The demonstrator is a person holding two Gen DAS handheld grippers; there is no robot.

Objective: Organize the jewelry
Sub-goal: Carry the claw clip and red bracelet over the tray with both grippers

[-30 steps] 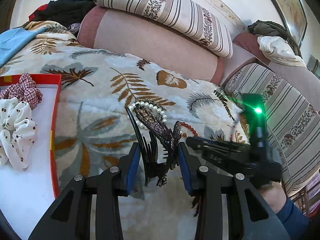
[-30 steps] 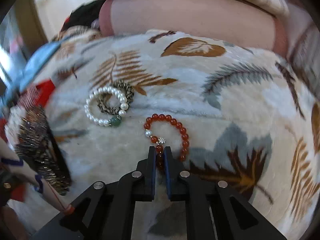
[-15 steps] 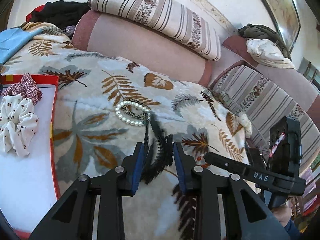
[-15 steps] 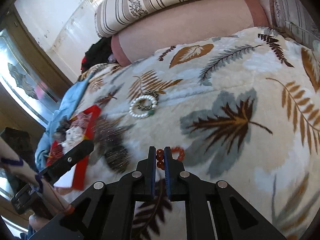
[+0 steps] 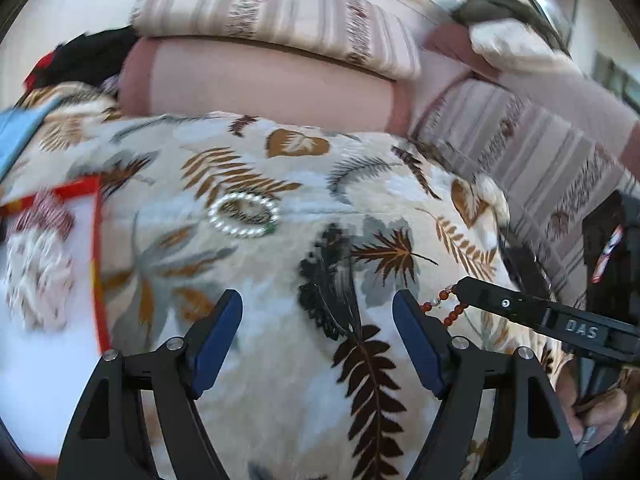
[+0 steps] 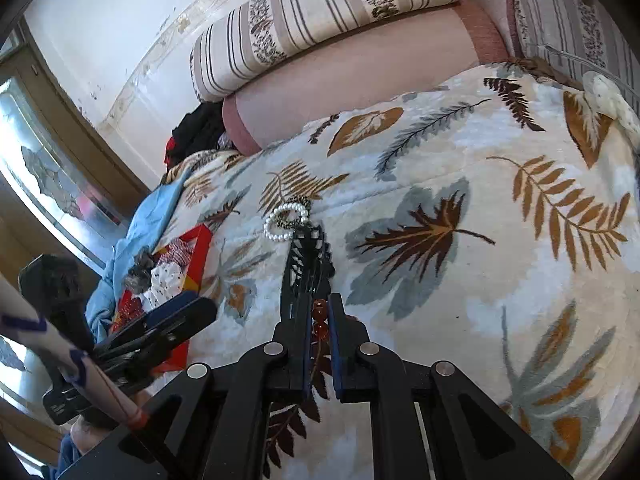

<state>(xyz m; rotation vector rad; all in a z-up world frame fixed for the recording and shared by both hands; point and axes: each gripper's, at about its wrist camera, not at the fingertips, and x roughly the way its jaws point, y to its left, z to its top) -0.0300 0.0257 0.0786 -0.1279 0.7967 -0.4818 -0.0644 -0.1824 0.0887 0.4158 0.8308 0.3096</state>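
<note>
My left tool [image 5: 318, 336] has just been opening: a second ago its blue pads pinched the black hair comb [image 5: 326, 280], and now they stand spread with the comb lying between them on the leaf-print blanket [image 5: 280, 380], neither pad touching it. So the comb is dropped, not in the red-edged tray [image 5: 98, 264] at nine o'clock in the left view, where the white scrunchie [image 5: 36, 276] and the checked one [image 5: 48, 212] sit, both blurred. I judge that as a setback or a deliberate set-down; either way the comb is not yet sorted.

My right tool [image 6: 320, 328] is pressed together on the red bead bracelet [image 6: 319, 320], which a second ago lay on the blanket and is now lifted: in the left view its beads dangle from the tool's tip at three o'clock, off the fabric. In the right view the comb runs away from my closed tips toward twelve o'clock, its far end just beside the pearl bracelet [image 6: 285, 222].

The pearl bracelet, with a dark patterned ring [image 6: 294, 220] inside it, has not moved; it rests at eleven o'clock of the comb in the left view.

Remaining, as I judge it: carry the red bracelet to the tray, then retake the comb and the pearls.
</note>
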